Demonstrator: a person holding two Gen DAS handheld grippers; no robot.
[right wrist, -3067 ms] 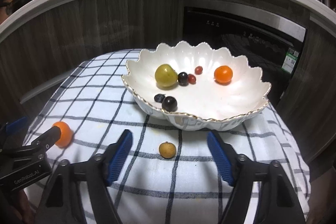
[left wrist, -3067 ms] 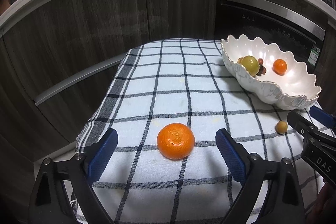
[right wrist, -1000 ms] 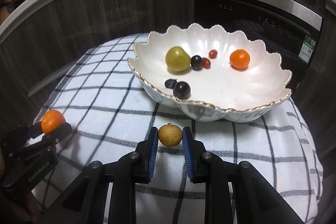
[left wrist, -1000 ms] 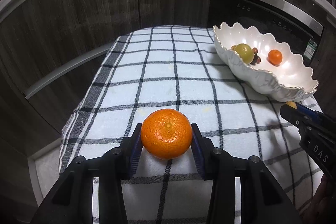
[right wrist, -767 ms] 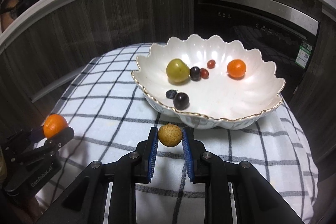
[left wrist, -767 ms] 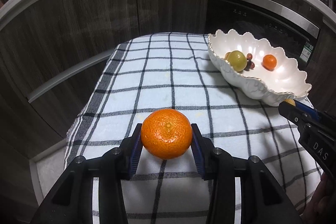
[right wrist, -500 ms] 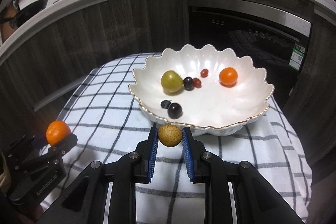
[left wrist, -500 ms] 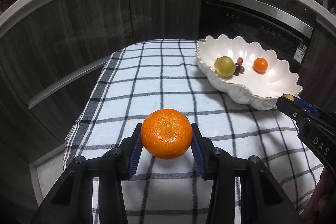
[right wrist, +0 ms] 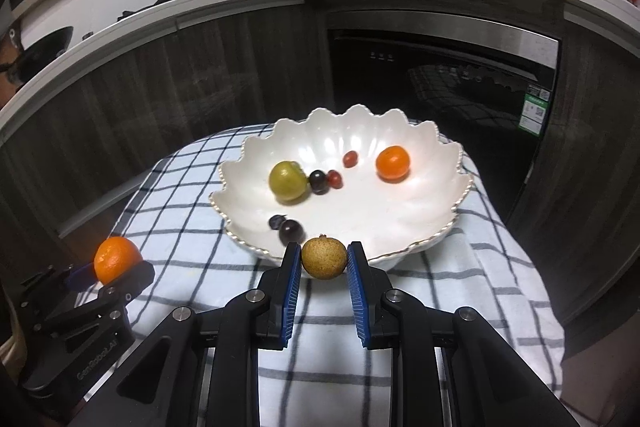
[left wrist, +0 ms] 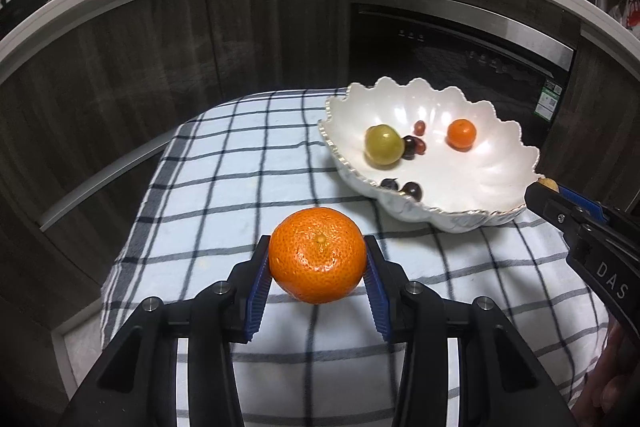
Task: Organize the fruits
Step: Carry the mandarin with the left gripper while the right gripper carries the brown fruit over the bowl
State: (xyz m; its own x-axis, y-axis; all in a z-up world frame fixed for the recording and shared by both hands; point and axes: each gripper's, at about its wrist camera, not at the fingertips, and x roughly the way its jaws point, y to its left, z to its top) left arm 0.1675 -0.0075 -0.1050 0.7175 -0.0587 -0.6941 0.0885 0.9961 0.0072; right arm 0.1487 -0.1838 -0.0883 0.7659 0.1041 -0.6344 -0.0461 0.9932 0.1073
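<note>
Left wrist view: the left tool (left wrist: 318, 263) is clenched on the mandarin (left wrist: 317, 255), held above the checked cloth (left wrist: 240, 163), short of the scalloped white bowl (left wrist: 496, 163).

Right wrist view: the right tool (right wrist: 324, 263) grips a small brown fruit (right wrist: 323, 257) at that bowl's (right wrist: 452, 187) near rim; inside the bowl lie a green fruit (right wrist: 287, 180) and a small orange (right wrist: 393, 163).

The mandarin (left wrist: 317, 255) is bright orange with a dimpled skin. The longan (right wrist: 323, 257) is speckled tan-brown. The bowl (right wrist: 424, 227) is glossy white with a thin gold edge; in it lie a yellow-green fruit (right wrist: 287, 180), a small orange fruit (right wrist: 393, 163) and dark purple and red berries. The cloth (left wrist: 240, 163) is white, checked with black lines. The pads (right wrist: 290, 291) are blue on black frames. The cabinets (left wrist: 140, 67) are dark brown wood grain.
</note>
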